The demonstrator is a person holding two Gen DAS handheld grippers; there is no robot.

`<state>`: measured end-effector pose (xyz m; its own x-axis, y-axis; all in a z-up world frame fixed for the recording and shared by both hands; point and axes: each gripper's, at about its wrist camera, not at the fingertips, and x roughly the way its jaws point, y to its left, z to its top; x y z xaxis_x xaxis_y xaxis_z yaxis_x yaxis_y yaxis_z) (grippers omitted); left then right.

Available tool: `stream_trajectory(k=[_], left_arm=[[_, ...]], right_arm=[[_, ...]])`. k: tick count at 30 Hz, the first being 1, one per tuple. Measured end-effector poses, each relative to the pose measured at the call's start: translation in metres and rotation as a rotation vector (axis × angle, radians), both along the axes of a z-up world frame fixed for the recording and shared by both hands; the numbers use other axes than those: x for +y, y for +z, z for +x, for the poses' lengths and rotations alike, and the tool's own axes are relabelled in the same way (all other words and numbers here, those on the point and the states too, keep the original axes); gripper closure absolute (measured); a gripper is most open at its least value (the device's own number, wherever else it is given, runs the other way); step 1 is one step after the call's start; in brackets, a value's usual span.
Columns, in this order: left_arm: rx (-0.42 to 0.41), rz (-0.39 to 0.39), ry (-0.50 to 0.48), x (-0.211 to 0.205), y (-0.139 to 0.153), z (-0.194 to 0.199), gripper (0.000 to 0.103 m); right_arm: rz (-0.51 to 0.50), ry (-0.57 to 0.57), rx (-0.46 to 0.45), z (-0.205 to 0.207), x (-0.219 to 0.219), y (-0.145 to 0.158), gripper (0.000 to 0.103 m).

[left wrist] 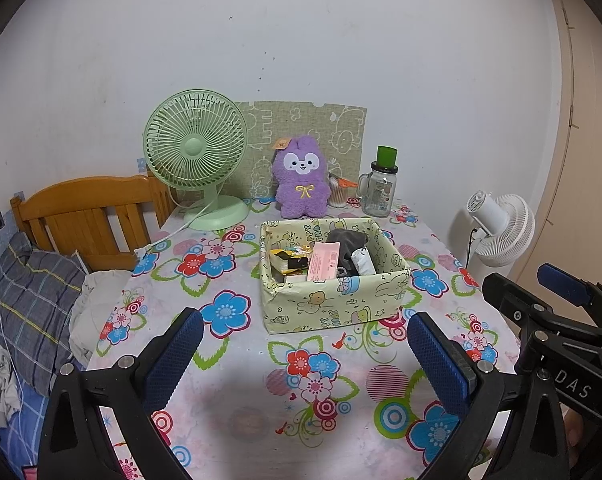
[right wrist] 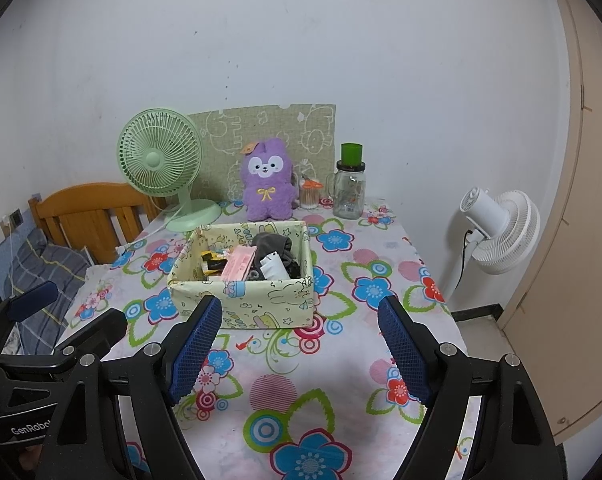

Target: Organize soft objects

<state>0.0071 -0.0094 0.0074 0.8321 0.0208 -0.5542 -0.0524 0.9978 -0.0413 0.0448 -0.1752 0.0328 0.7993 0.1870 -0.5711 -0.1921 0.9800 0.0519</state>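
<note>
A table (left wrist: 237,364) covered in a bright flower-print cloth fills most of both views, with a wooden headboard (left wrist: 89,216) and a plaid pillow (left wrist: 29,300) beside its left edge. A white standing fan (right wrist: 501,232) sits off the table's right side near a beige door. At the table's far edge, against the wall, a mint-green desk fan (left wrist: 197,152) stands at the left, and just right of it the purple plush toy (left wrist: 300,178) sits upright in front of a green patterned board. Further right is a glass jar (left wrist: 380,192) with a green cap, with a small container of cotton swabs (left wrist: 338,194) between jar and plush. In the middle of the table, nearer than the plush and apart from it, sits the fabric storage box (left wrist: 333,300), holding a dark cloth, a pink packet, a white roll and yellow-black wrappers. The left gripper (left wrist: 305,344) hovers over bare cloth in front of the box, jaws spread wide with nothing between them. The right gripper (right wrist: 301,328) hangs likewise, wide apart and empty, close to the box's front wall.
</note>
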Motion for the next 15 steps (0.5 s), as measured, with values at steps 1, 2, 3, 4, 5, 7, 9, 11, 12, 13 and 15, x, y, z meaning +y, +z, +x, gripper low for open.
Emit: stream_trajectory(k=[1, 2, 3, 4, 5, 7, 9, 11, 12, 13, 15], left_arm=[[0.000, 0.001, 0.001, 0.0006, 0.0000, -0.0001, 0.000], [0.001, 0.000, 0.000, 0.0000, 0.0001, 0.0002, 0.000], [0.001, -0.001, 0.000, 0.0004, 0.0001, 0.0000, 0.000], [0.001, -0.001, 0.000, 0.0000, 0.0002, 0.0001, 0.000], [0.000, 0.000, 0.001, -0.0002, 0.0003, 0.0000, 0.000], [0.000, -0.001, 0.001, 0.0009, 0.0000, -0.0002, 0.000], [0.000, -0.002, 0.001, 0.0007, 0.0000, -0.0001, 0.000], [-0.002, -0.001, 0.002, 0.0000, 0.0000, -0.0003, 0.000], [-0.001, -0.001, 0.001, 0.0014, 0.0000, -0.0003, 0.000], [-0.001, -0.001, 0.001, 0.0007, 0.0001, 0.0000, 0.000], [-0.001, -0.002, 0.001, 0.0014, 0.0004, 0.0000, 0.000]], right_arm=[[-0.002, 0.000, 0.001, 0.0000, 0.0003, -0.0001, 0.020], [-0.002, -0.001, 0.000, -0.0004, 0.0003, -0.0003, 0.020], [-0.001, -0.001, 0.000, -0.0002, -0.0001, -0.0001, 0.020], [0.000, 0.000, 0.001, 0.0001, 0.0000, 0.0000, 0.020], [0.000, -0.001, 0.000, -0.0005, 0.0003, -0.0002, 0.020], [-0.002, 0.000, -0.001, -0.0001, 0.0007, -0.0003, 0.020], [-0.002, -0.001, -0.004, 0.0010, 0.0002, 0.0007, 0.020], [-0.003, 0.000, -0.006, 0.0017, 0.0007, 0.0014, 0.020], [-0.003, 0.000, -0.007, 0.0025, 0.0006, 0.0017, 0.020], [-0.003, 0.000, -0.007, 0.0014, 0.0011, 0.0013, 0.020], [-0.004, 0.001, -0.008, 0.0018, 0.0013, 0.0016, 0.020]])
